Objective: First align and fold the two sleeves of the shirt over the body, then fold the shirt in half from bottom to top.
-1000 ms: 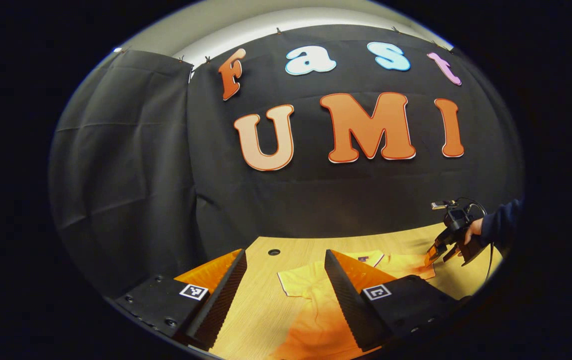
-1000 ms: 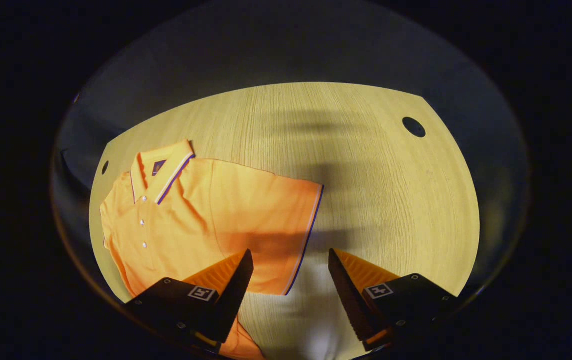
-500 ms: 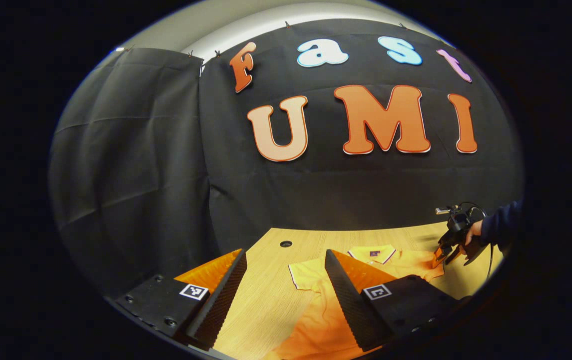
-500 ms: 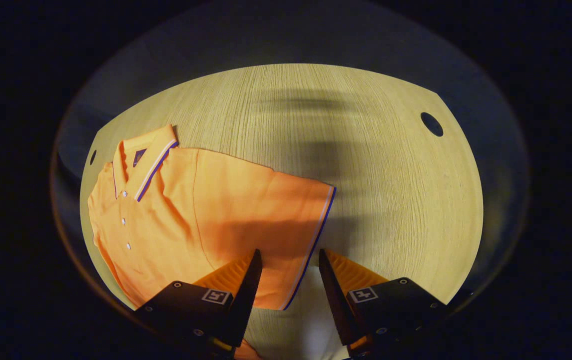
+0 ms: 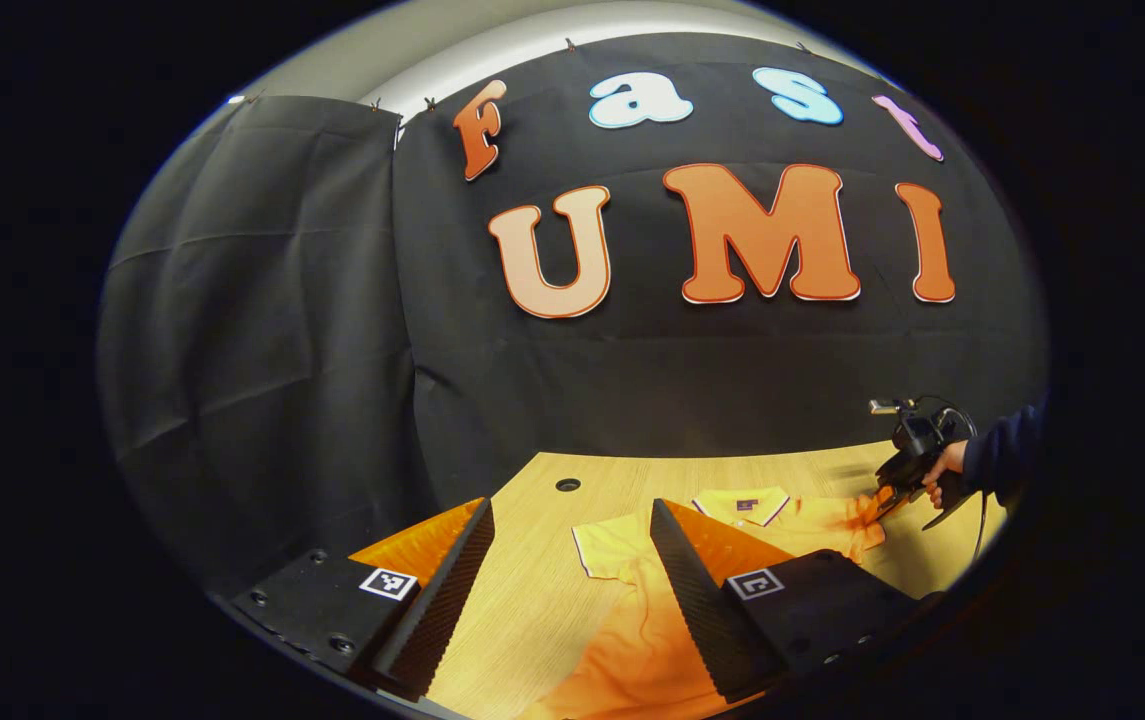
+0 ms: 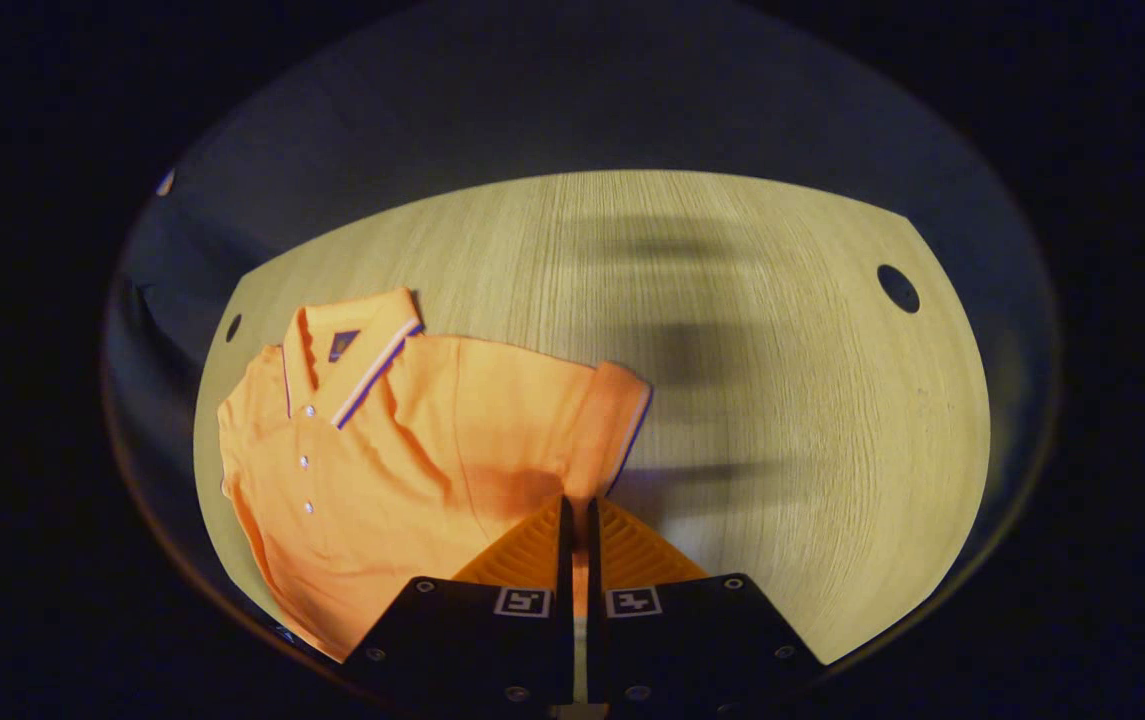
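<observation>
Right tool [image 6: 574,520] pinches sleeve [image 6: 612,420].

Open table on your right

Bare light wooden tabletop [image 6: 792,400] stretches beyond the orange polo shirt [image 6: 402,450]; you meet just one small round dark cable hole [image 6: 898,288] there.

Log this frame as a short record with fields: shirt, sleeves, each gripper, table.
shirt: orange polo shirt lying flat on the table, collar and buttons facing up
sleeves: the sleeve near the right gripper is pinched and lifted at its striped edge; neither is folded over the body yet
right gripper: shut on the sleeve's edge; it also shows far off in the left gripper view, held by a hand
left gripper: open, holding nothing, above the shirt's near side
table: light wood, with round holes
</observation>
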`<state>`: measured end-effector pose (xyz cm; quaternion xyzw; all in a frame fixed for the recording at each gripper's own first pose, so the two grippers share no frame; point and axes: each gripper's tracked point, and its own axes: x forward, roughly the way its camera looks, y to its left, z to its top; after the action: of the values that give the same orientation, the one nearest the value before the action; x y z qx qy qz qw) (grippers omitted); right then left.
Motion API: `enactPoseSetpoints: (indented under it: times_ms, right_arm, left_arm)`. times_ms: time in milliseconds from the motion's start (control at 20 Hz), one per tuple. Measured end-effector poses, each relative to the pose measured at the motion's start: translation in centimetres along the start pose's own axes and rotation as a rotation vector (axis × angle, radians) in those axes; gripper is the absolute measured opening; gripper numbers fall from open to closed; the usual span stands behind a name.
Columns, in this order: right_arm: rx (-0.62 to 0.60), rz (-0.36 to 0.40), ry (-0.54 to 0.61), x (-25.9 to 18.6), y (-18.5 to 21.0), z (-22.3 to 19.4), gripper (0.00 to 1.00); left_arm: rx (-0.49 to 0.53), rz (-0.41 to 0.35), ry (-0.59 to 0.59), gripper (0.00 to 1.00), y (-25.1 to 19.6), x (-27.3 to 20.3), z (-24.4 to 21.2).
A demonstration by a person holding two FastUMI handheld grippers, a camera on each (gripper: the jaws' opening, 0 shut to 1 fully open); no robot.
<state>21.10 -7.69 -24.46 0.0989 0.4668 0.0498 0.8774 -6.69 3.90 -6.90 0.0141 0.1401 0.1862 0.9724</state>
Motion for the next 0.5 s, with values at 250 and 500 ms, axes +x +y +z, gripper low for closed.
enactPoseSetpoints:
  times_ms: [250, 500]
  right_arm:
    - [-0.068, 0.087, -0.04, -2.4, 4.4, 1.4, 0.06]
    - [-0.112, 0.153, -0.06, -3.1, 9.0, 1.5, 0.11]
  left_arm:
    - [-0.022, 0.002, 0.007, 0.97, 0.3, 0.4, -0.3]
    - [-0.049, 0.008, 0.027, 0.97, 1.6, 1.2, -1.1]
